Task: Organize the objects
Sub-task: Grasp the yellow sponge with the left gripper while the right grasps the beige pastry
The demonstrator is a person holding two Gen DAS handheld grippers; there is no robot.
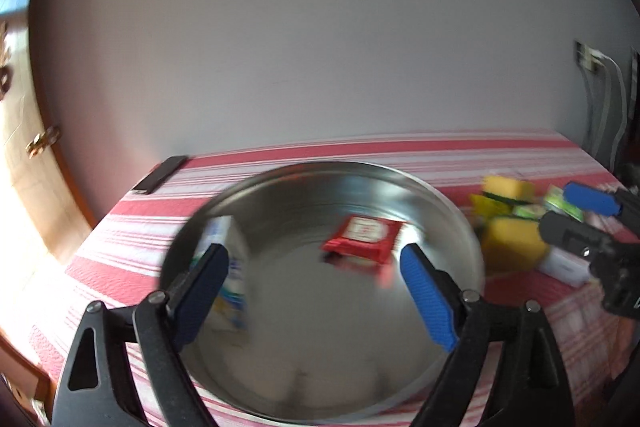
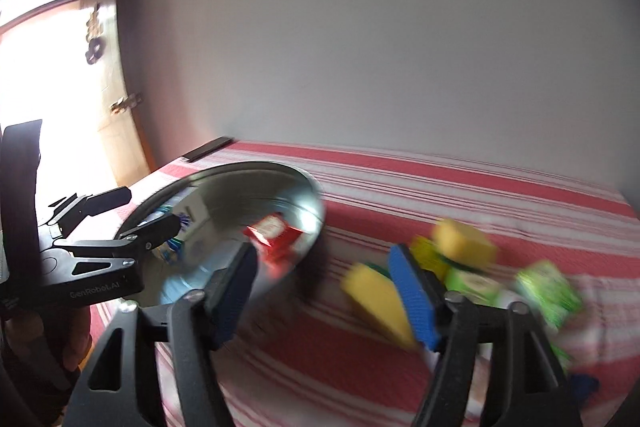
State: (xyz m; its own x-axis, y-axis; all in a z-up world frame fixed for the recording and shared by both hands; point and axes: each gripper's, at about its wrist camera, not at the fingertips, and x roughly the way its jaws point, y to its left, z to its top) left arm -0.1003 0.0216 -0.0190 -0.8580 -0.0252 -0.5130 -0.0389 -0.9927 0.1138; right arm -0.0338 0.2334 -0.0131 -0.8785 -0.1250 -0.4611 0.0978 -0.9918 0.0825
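A round steel bowl (image 1: 452,211) sits on the red-striped cloth; it also shows in the right wrist view (image 2: 308,187). Inside it lie a red packet (image 1: 362,239) (image 2: 274,233) and a white-and-blue packet (image 1: 230,267). My left gripper (image 1: 314,279) hangs open and empty over the bowl; it shows in the right wrist view (image 2: 136,211). My right gripper (image 2: 326,291) is open and empty, just right of the bowl, above the cloth; it appears in the left wrist view (image 1: 580,215). Yellow sponges (image 1: 514,243) (image 2: 380,295) and green packets (image 2: 548,287) lie in a blurred pile to the right.
A dark flat object (image 1: 160,174) lies at the table's far left corner by the grey wall. A wooden door (image 1: 24,155) stands at the left. A white object (image 1: 564,267) lies beside the sponges. Cables (image 1: 604,99) hang at the right.
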